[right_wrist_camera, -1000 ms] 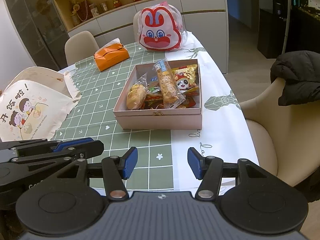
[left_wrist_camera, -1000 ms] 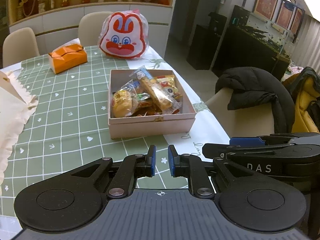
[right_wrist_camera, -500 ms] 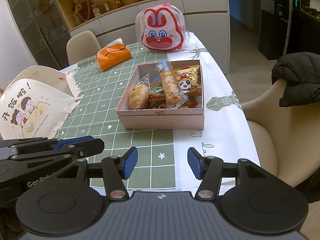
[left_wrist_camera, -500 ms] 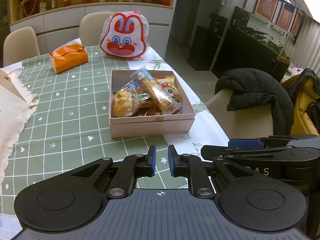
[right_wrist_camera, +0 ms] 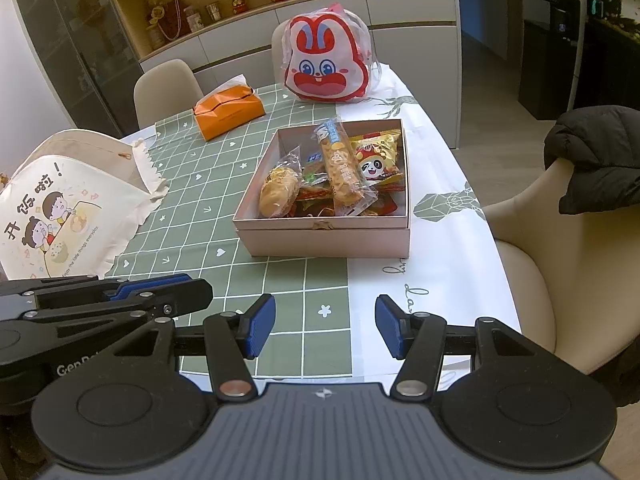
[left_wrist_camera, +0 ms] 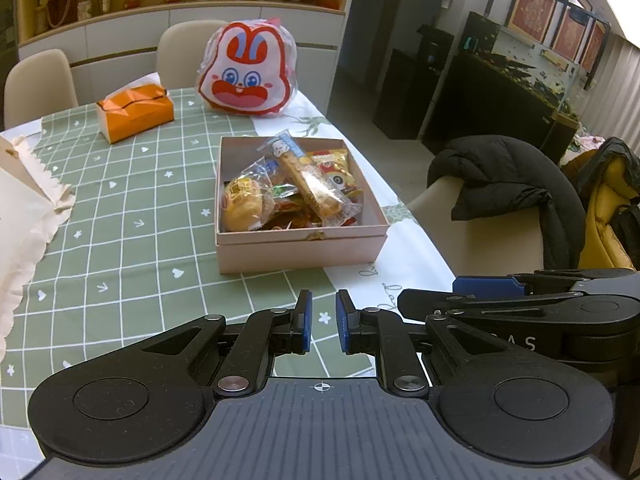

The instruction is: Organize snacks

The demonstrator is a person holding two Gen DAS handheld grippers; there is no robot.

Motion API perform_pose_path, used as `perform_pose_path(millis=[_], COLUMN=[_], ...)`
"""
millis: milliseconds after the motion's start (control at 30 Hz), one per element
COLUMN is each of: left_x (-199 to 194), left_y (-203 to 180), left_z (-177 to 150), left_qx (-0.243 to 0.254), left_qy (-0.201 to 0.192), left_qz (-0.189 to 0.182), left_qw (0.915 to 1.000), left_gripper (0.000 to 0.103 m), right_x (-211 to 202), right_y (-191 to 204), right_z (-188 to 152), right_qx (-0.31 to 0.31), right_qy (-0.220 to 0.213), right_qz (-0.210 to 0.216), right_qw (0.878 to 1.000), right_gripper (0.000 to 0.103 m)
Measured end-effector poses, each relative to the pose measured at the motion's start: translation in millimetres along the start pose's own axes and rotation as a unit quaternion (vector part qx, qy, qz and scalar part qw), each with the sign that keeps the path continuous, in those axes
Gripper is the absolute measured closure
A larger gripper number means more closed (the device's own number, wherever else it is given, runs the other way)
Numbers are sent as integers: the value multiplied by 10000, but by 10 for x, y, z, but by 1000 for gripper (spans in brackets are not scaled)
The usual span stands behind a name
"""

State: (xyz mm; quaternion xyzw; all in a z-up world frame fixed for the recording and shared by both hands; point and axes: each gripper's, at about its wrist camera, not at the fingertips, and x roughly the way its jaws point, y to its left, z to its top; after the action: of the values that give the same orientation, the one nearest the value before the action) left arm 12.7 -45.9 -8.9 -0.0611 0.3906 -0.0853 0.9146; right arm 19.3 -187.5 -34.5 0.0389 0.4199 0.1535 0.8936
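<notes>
Snacks [left_wrist_camera: 294,188] fill the pink box [left_wrist_camera: 300,246] in the left wrist view: a wrapped bun at the left, a long biscuit pack slanting over the pile, a yellow panda bag at the far right. The box sits on the green checked tablecloth [left_wrist_camera: 132,208], probably near the right edge so both tools can reach it. The left gripper [left_wrist_camera: 322,322] hangs short of the box with only a narrow slot between its blue pads, holding nothing. A rabbit-face bag [left_wrist_camera: 247,74] and an orange tissue box [left_wrist_camera: 135,112] stand at the far end.

From the right wrist view, the right gripper [right_wrist_camera: 325,326] is spread wide and empty, aimed at the box's near wall. Every wrapped item lies inside the box; none shows loose on the cloth. A cream cartoon bag [right_wrist_camera: 68,204] slumps at the left. That fits either snacks gathered in or snacks waiting to be sorted out.
</notes>
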Motion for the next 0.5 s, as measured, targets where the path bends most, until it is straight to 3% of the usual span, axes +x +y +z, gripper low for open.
perform_pose_path(millis=[500], left_x=[13], left_y=[13], left_z=[-19], left_qx=[19], left_qy=[16], left_qz=[2], left_qw=[10000], left_gripper=[86], right_x=[17], right_y=[18], right_z=[11], right_qx=[-16], right_qy=[17], right_qz=[15], right_qw=[10000], right_gripper=[47])
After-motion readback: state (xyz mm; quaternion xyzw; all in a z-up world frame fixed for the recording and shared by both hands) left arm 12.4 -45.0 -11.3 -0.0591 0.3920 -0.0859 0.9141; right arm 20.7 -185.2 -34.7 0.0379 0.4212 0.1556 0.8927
